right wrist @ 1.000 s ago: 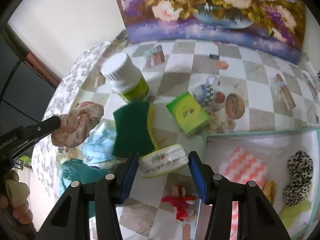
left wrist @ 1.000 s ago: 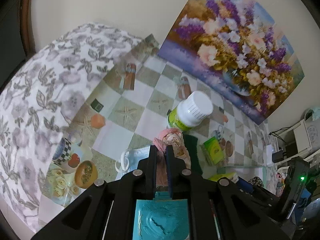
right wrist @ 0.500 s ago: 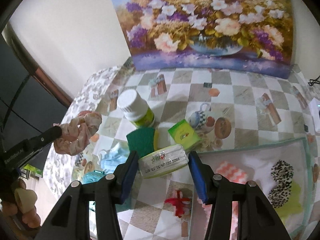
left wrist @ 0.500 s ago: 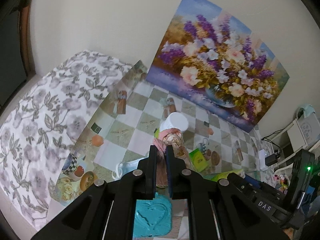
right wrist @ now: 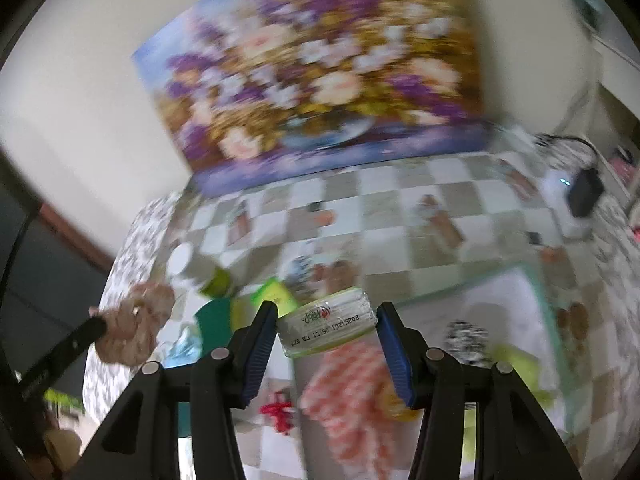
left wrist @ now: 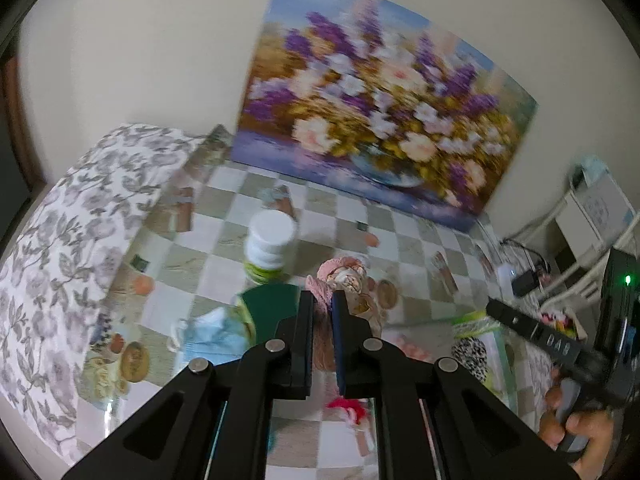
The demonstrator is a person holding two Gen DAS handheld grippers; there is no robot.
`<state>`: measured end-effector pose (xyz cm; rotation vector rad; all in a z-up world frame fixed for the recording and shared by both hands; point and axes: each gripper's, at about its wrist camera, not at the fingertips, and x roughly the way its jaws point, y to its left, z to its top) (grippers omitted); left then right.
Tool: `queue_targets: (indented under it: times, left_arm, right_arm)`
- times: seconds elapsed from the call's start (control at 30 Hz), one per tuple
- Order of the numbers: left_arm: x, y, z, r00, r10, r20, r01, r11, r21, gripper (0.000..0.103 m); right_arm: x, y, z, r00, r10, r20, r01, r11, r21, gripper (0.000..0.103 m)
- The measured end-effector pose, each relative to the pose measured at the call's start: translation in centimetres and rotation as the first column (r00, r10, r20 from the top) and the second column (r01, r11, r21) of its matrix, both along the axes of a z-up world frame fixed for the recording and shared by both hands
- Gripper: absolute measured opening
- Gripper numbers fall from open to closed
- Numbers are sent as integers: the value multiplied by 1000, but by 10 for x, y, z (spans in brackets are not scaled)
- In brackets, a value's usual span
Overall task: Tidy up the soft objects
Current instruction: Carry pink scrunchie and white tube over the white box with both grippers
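My left gripper is shut on a pink flowered scrunchie, held in the air over the checked tablecloth; the same scrunchie shows at the left of the right wrist view. My right gripper is shut on a small white tissue pack with printed digits, held above the near left corner of a white tray with a green rim. In the tray lie a pink chevron cloth, a leopard-print scrunchie and a yellow-green piece.
On the table stand a white-capped bottle, a green sponge, a blue face mask, a green box and a red bow. A flower painting leans on the wall. A flowered cushion lies left.
Both grippers have risen and pulled back from the table with their loads, so more of the wall and painting shows. The right one has swung toward the tray. The jaws have not changed.
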<state>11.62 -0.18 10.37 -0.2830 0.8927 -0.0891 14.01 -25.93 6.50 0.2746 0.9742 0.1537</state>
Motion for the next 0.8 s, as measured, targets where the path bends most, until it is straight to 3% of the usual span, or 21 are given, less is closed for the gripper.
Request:
queue_targets:
  times: [0.2, 0.43, 0.8]
  left_arm:
    - [4, -54, -4, 995, -102, -11, 102, 994, 41, 9]
    - [4, -117, -20, 973, -228, -48, 231, 970, 81, 9]
    - [5, -187, -61, 924, -362, -125, 373, 924, 81, 9]
  right_arm:
    - [-5, -65, -5, 988, -153, -20, 153, 988, -10, 54]
    - [-15, -128, -19, 953, -298, -51, 298, 954, -18, 54]
    - [-6, -141, -57, 945, -321, -68, 321, 947, -10, 54]
